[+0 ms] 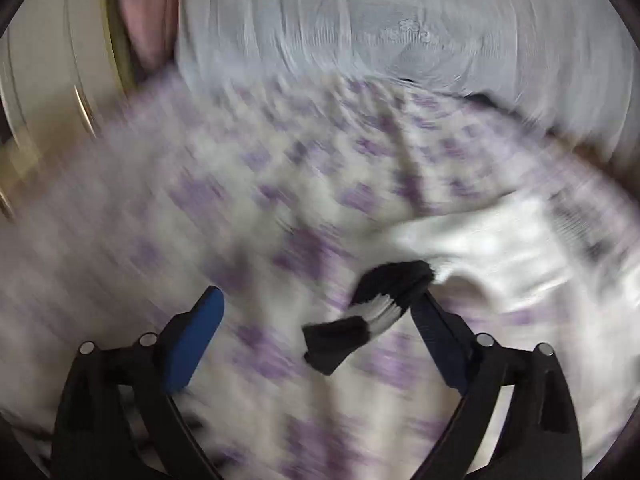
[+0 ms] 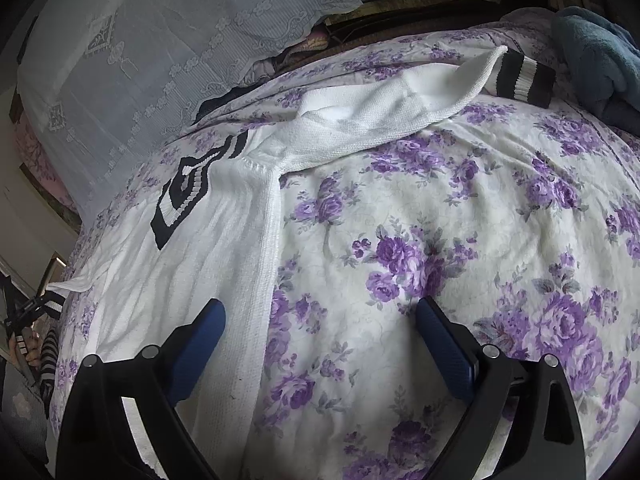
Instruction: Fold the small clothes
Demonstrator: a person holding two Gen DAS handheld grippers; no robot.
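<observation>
The white sweater (image 2: 240, 216) runs lengthwise up the bed (image 2: 440, 240) — its edge between the right gripper (image 2: 320, 320)'s spread, empty jaws — its striped cuff (image 1: 376, 308) touching the left gripper (image 1: 320, 312)'s spread jaws.

floral bedspread (image 2: 440, 220) | lace cloth (image 2: 160, 60) | blue towel (image 2: 596, 56)

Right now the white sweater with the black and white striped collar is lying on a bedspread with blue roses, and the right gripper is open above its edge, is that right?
Not quite: the roses are purple, not blue. The right wrist view shows the white sweater lying on a bedspread with purple roses, and the right gripper open above its edge.
</observation>
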